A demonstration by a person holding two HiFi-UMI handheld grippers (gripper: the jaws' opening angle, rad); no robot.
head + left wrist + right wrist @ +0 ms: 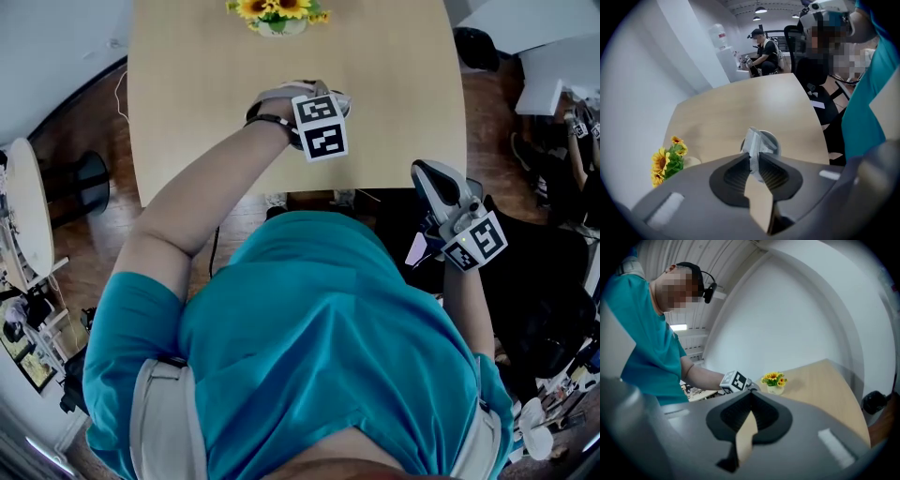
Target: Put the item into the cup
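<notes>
Jaws on the right gripper [751,394] are pressing together on nothing, off the near edge of the wooden table [754,103]. Farther out, the left gripper [754,161] is clamping a pale grey item [754,143], with the grey cup [774,140] showing right behind it. Sunflowers [665,161] are standing at the far end.

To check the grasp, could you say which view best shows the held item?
The left gripper view: the pale item is pinched between the jaws, close up. In the head view the left gripper hides it; the right gripper view lacks it.
</notes>
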